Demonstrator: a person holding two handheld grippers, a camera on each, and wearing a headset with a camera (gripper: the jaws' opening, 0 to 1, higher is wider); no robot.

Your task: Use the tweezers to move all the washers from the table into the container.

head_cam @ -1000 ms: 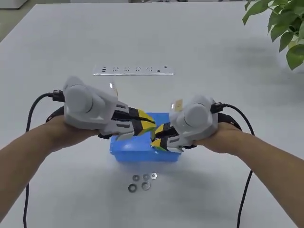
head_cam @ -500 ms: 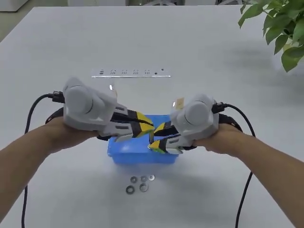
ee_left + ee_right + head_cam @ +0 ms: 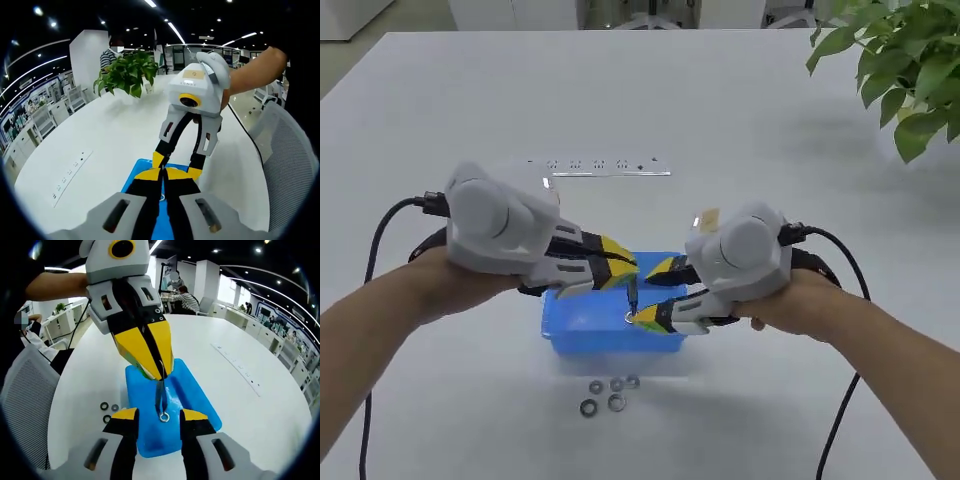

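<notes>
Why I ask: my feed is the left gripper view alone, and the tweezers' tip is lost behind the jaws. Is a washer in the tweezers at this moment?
Observer: Yes. In the right gripper view the tweezers, clamped in the left hand-held gripper, carry one washer at their tip, over the inside of the blue container.
Operator: Are more washers waiting outside it?
Observer: Yes. The head view shows a small cluster of washers lying on the table, just off the container's near side, towards the person.
</notes>
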